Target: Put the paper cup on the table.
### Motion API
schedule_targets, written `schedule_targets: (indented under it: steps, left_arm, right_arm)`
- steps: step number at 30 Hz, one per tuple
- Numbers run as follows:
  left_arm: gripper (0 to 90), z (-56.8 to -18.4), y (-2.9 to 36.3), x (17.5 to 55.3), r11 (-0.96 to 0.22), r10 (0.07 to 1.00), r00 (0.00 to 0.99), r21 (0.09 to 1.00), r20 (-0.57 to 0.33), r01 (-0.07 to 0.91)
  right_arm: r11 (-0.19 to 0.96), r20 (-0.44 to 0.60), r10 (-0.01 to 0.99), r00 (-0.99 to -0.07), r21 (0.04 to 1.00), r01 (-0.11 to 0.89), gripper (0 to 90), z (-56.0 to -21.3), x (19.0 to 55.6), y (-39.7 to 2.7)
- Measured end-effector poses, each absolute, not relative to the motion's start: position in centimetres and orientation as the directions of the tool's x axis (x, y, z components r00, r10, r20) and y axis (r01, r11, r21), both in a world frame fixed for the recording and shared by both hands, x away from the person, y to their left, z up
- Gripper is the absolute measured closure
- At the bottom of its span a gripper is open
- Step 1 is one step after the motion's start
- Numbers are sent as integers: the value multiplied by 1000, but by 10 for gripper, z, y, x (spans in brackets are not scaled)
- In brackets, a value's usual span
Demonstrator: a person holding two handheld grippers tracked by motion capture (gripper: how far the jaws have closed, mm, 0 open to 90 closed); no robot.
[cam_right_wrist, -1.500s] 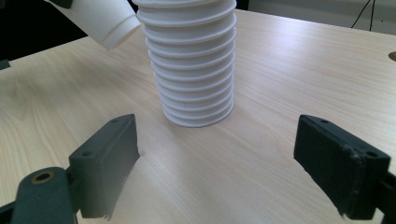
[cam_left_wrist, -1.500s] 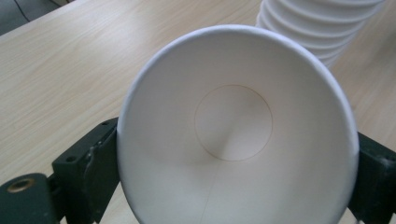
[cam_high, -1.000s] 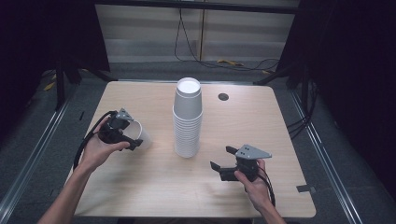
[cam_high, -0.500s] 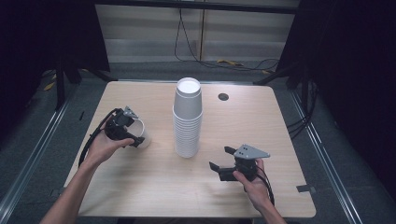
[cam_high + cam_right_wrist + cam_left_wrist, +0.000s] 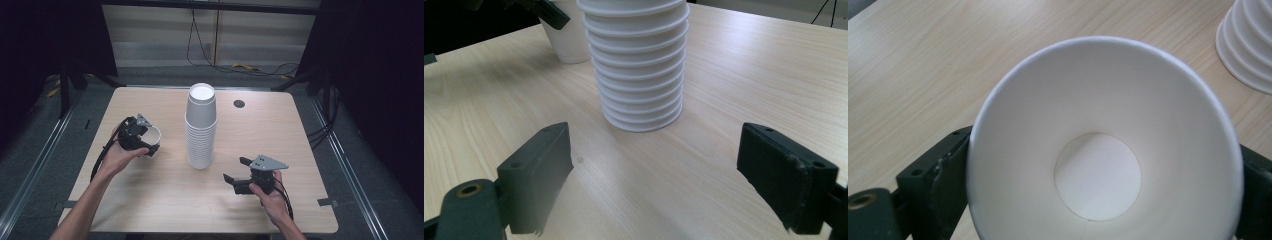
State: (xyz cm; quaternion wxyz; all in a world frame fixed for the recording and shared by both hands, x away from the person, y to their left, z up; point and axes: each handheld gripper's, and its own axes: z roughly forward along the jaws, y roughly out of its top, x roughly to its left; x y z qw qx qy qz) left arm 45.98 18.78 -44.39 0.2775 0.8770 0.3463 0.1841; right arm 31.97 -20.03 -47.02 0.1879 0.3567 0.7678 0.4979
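A single white paper cup [image 5: 156, 134] stands mouth up on the left part of the wooden table [image 5: 150, 200]. My left gripper [image 5: 151, 140] is shut on its wall, and in the left gripper view I look down into the cup [image 5: 1098, 150] with a black finger [image 5: 938, 180] on each side. A tall stack of upside-down white cups [image 5: 201, 125] stands mid-table. My right gripper [image 5: 236, 170] hovers open at the front right, facing the stack [image 5: 639, 65] with nothing between its fingers [image 5: 539, 175]. The held cup [image 5: 569, 42] shows beyond the stack's left side.
A dark round hole [image 5: 239, 103] sits in the tabletop behind and right of the stack. Black cables trail from both grippers to the table's front edge. Dark floor and metal rails surround the table.
My left gripper with the cup has shifted slightly to the right, towards the stack. The right gripper has stayed in place, open.
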Motion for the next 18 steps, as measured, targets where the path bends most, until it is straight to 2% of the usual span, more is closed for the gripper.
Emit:
schedule_targets:
  steps: [3,14,15,18]
  left_arm:
    - [50,-449,190,462,-589,711,697,625,99,512]
    - [79,-462,197,459,-581,698,712,644,78,498]
    - [123,-464,198,459,-578,697,713,646,74,499]
    - [137,-469,200,458,-572,697,714,652,67,497]
  right_arm:
    - [249,65,736,-674,900,358,141,-470,320,-200]
    - [257,49,742,-669,900,351,144,-470,319,-199]
    - [256,51,741,-670,900,352,143,-470,319,-199]
    - [258,51,740,-670,899,354,143,-470,319,-199]
